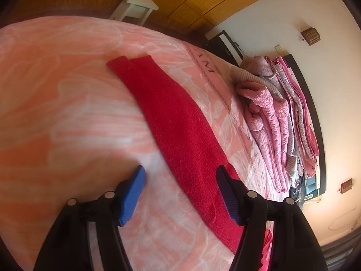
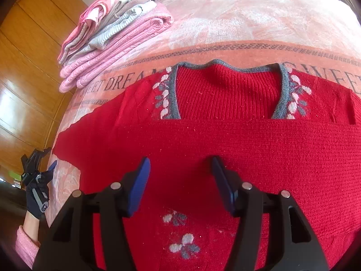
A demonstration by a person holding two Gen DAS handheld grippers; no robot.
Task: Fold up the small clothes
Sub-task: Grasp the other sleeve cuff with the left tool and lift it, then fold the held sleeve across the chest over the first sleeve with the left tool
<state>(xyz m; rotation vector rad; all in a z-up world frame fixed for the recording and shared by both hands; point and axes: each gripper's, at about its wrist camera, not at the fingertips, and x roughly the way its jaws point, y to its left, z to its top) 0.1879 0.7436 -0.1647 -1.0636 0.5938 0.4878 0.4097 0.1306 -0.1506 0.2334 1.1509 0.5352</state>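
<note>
Here a red knitted sweater (image 2: 225, 140) lies flat on a bed covered by a pink and white blanket (image 2: 248, 22) with a lettered band. Its grey-edged neckline faces away from the right wrist camera, white and grey flower patterns run down both sides of the neck, and a sleeve is folded straight across the chest. From the left wrist view the sweater (image 1: 176, 122) shows as a long red strip running away over the blanket (image 1: 56, 90).

The right tool (image 2: 180, 178) hovers over the sweater's lower half, its blue fingers spread wide with nothing between them. The left tool (image 1: 180, 183) is also wide apart and empty, one finger over the blanket and the other over the sweater's near edge. In the right view a black-gloved hand (image 2: 37, 194) with a pink sleeve holds the left tool at the bed's left side.

A stack of folded pink and grey clothes (image 2: 112, 36) sits on the blanket beyond the sweater. A white stool (image 1: 135, 6) stands on the wooden floor.
</note>
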